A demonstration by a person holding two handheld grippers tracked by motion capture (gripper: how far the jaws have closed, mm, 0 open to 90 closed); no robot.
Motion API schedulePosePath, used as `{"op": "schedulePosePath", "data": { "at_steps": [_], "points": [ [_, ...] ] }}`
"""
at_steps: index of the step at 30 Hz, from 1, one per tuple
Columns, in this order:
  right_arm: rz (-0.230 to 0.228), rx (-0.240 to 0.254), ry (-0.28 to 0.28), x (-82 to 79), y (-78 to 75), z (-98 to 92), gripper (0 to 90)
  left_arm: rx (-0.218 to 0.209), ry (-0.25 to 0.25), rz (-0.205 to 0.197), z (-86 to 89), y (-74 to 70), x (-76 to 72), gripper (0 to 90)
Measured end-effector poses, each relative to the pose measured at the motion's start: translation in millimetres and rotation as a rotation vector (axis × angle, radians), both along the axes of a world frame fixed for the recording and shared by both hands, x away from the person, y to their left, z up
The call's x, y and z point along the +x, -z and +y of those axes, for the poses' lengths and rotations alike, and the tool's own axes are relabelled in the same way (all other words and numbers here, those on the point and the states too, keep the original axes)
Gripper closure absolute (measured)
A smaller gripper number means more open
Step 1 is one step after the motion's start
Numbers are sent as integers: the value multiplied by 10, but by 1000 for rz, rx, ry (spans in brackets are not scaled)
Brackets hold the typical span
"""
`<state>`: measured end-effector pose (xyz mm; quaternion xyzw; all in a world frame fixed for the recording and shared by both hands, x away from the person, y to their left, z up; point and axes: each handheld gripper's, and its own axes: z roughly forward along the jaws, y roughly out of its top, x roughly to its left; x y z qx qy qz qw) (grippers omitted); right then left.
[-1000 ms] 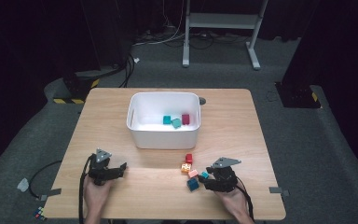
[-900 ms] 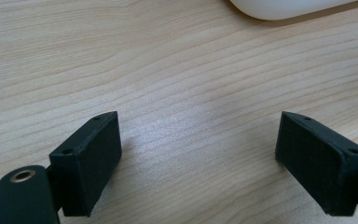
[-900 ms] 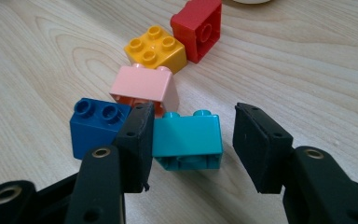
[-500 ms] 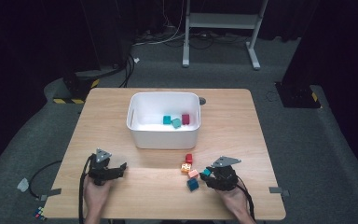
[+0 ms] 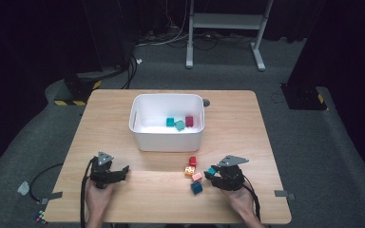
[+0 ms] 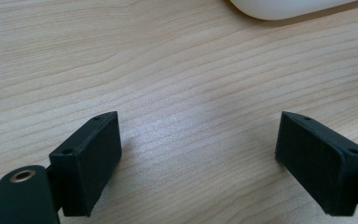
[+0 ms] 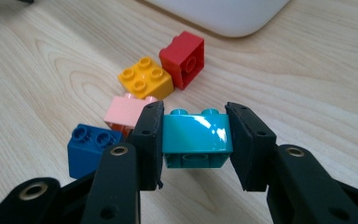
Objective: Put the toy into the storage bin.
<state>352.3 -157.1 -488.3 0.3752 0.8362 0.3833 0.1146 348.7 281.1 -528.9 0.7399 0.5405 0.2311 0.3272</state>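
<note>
The teal brick point(image 7: 196, 135) sits squarely between my right gripper's point(image 7: 195, 144) pads, studs up — the jaws have just been closing and now clamp its two side faces. To do this well I should lift it straight up, clear of the pink brick point(image 7: 128, 108) and blue brick point(image 7: 91, 144) just beside it, then carry it to the white bin point(image 5: 167, 135). My left gripper point(image 6: 196, 158) rests with jaws spread wide over bare table point(image 6: 168, 70).
</note>
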Motion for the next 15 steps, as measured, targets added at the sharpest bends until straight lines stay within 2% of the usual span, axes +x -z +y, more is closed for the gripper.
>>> {"op": "schedulePosePath", "data": {
  "at_steps": [15],
  "points": [
    [-25,47,14,142,-281,-46,585,-1,0,0,1,0,0,144]
  ]
}}
